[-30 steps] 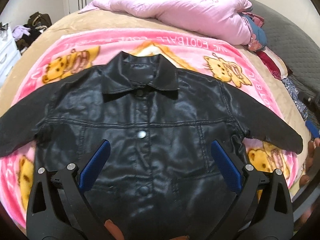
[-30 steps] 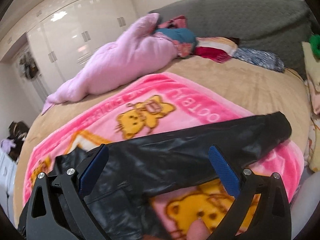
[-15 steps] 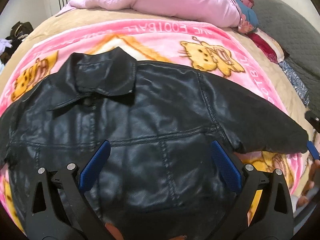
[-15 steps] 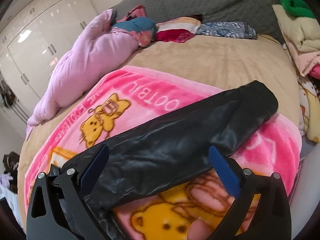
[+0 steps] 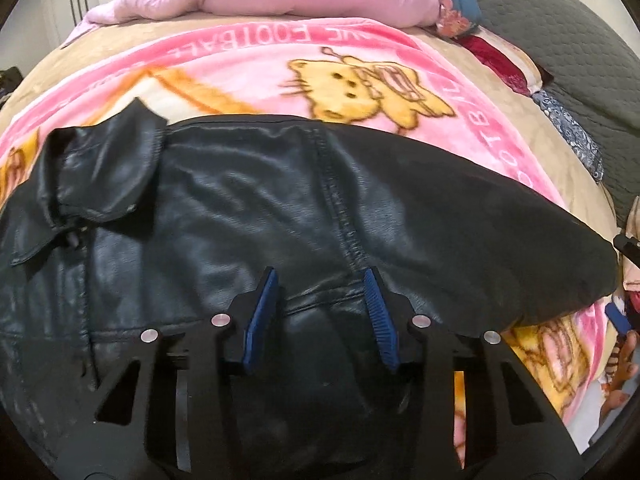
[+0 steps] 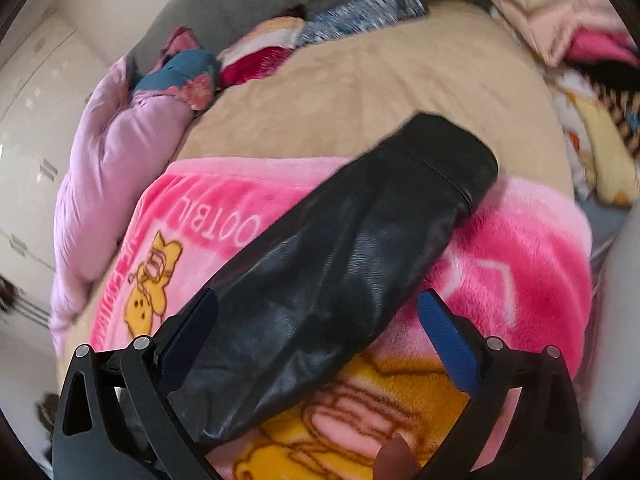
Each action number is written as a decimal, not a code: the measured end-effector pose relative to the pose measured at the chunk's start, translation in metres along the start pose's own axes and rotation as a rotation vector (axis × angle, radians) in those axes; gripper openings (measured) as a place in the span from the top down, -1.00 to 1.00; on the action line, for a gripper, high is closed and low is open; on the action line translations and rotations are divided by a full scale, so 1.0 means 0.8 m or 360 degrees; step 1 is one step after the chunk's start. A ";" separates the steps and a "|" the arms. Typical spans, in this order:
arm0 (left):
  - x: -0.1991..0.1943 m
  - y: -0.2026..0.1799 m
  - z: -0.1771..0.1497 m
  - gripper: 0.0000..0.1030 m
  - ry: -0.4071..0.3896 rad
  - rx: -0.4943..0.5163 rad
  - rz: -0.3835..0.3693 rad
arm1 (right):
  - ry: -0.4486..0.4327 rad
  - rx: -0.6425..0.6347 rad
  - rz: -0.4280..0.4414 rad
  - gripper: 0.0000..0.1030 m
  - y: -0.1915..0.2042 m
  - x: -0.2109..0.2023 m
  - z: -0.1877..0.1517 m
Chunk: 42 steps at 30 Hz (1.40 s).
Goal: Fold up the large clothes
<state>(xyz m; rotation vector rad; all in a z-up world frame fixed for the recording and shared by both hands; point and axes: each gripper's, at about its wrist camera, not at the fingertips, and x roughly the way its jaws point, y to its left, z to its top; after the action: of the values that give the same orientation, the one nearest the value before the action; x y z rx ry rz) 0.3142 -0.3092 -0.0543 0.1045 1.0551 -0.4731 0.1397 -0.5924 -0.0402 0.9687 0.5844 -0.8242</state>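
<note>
Two grippers are working a black jacket (image 5: 248, 208) spread over the pink blanket (image 5: 248, 56). Left gripper (image 5: 320, 280) jaws have just been closing, not pinching yet, above the shoulder seam at centre frame. Right gripper (image 6: 318, 312) is hanging wide open over the sleeve (image 6: 340, 256).

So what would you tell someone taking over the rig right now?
Left gripper: jaws have just been closing, half shut over the jacket near the armpit seam; leather sits between the pads, grip not confirmed.
Right gripper: open, straddling the sleeve, not pinching.
Jacket lies front up, buttoned, flat on the pink blanket.
Done: nothing folded.
Left: fold both sleeves in, then the body.
</note>
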 end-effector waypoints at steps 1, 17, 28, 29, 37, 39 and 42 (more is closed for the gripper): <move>0.003 -0.003 0.000 0.43 0.0006 0.0008 -0.0011 | 0.0013 0.0029 0.0011 -0.92 -0.004 0.004 0.003; 0.041 -0.023 -0.007 0.94 -0.0032 0.0057 -0.0113 | -0.0081 0.0186 0.0217 -0.81 -0.017 0.071 0.052; 0.037 -0.010 -0.011 0.94 -0.0056 0.0023 -0.0221 | -0.0341 -0.0102 0.0932 1.00 0.026 -0.022 0.049; 0.036 -0.008 -0.011 0.94 -0.0051 0.0011 -0.0234 | -0.0367 -0.0159 0.0926 1.00 0.031 -0.033 0.044; 0.011 0.003 -0.001 0.93 -0.0079 -0.0046 -0.0244 | -0.0312 0.0458 0.0275 -0.83 -0.072 -0.004 0.052; 0.004 0.005 0.006 0.93 -0.0121 -0.0051 -0.0195 | -0.0235 0.0570 0.0257 -0.84 -0.094 0.015 0.051; 0.003 0.011 0.019 0.84 -0.0143 -0.0107 -0.0161 | -0.0102 0.0595 0.0279 -0.84 -0.100 0.046 0.060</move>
<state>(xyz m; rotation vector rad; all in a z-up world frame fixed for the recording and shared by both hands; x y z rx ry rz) 0.3314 -0.3065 -0.0497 -0.0296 0.9904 -0.5286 0.0981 -0.6728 -0.0839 1.3092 0.2879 -0.8184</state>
